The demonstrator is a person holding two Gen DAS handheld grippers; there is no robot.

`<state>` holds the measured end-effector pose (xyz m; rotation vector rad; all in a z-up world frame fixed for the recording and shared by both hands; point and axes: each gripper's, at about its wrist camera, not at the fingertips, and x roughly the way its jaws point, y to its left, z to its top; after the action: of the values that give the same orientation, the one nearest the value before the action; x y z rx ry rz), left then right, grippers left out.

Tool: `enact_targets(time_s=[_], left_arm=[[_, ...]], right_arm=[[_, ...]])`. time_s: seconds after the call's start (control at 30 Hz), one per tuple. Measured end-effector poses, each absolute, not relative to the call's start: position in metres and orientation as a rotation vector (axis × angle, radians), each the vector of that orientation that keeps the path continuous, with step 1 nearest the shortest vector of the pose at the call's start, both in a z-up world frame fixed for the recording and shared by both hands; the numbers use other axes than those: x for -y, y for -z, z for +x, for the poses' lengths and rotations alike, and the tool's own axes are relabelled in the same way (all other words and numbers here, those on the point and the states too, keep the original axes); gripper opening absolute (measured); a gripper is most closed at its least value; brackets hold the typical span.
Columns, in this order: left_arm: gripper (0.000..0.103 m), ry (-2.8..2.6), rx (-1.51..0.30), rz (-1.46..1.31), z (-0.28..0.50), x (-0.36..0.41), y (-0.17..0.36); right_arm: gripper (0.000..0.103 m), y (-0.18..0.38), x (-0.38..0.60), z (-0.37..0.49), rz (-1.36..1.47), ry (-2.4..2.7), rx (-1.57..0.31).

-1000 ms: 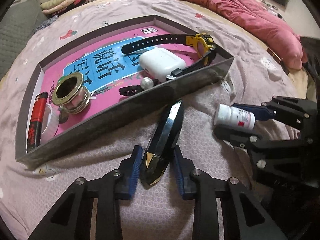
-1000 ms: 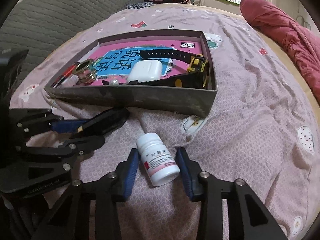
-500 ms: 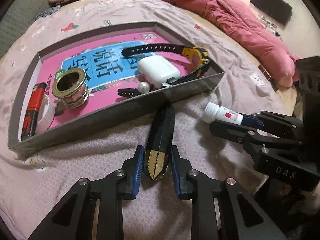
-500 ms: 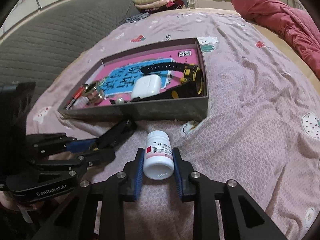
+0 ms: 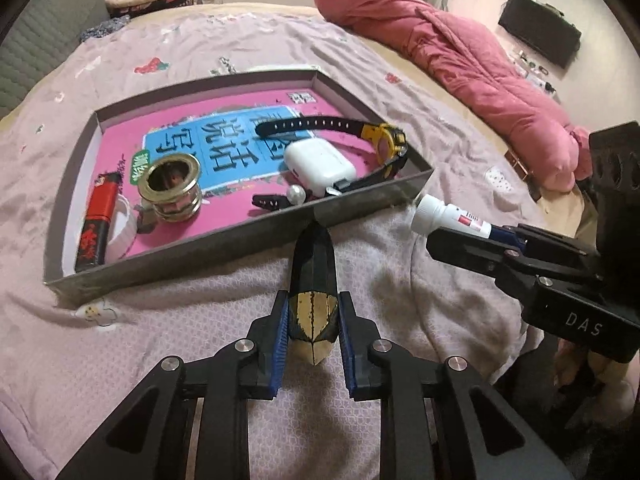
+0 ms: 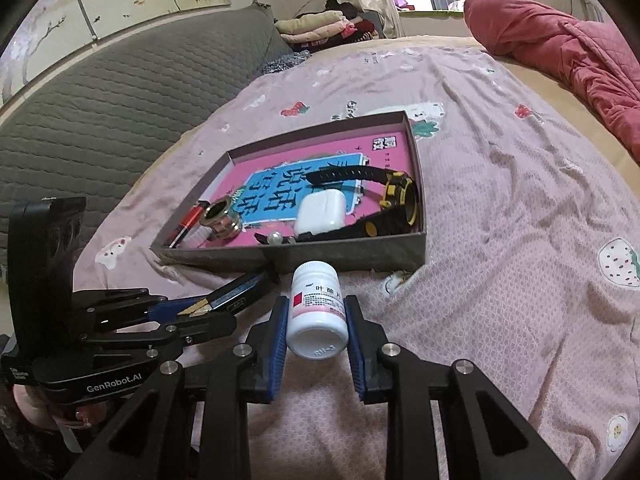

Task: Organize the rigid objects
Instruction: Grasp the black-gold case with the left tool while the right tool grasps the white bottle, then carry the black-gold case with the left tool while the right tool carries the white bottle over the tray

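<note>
My left gripper (image 5: 313,305) has a black faceted bar with a gold end (image 5: 312,264) between its pads; the jaws are closing and the pads press its sides. The bar's far tip reaches the front wall of a shallow grey box (image 5: 240,240) with a pink printed floor. My right gripper (image 6: 316,312) is shut on a white pill bottle (image 6: 316,308), cap toward the box (image 6: 340,256). In the left wrist view the bottle (image 5: 440,212) hangs just right of the box corner. The right wrist view shows the left gripper (image 6: 208,316) with the bar (image 6: 240,292).
In the box lie a black and yellow watch (image 5: 384,144), a white earbud case (image 5: 320,164), a brass ring fitting (image 5: 172,184), a red lighter (image 5: 98,216) and a pearl (image 5: 297,192). A pink quilt (image 5: 460,48) lies at the right, a grey padded headboard (image 6: 120,92) at the left.
Both grippers closed on their objects, the left on the black and gold bar, the right on the pill bottle. Both have since risen off the bedsheet, with the box now seen from higher.
</note>
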<state>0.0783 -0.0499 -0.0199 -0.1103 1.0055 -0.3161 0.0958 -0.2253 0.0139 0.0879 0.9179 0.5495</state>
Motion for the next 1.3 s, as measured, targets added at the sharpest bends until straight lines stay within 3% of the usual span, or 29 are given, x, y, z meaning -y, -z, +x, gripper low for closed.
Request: enact_targets(time_s=[1.3], left_arm=[[0.023,0.162,-0.792,-0.183,0.071,-0.016,-0.059]], right_arm=[[0.027,-0.078,0.186,0.113,0.064,-0.576,-0.747]])
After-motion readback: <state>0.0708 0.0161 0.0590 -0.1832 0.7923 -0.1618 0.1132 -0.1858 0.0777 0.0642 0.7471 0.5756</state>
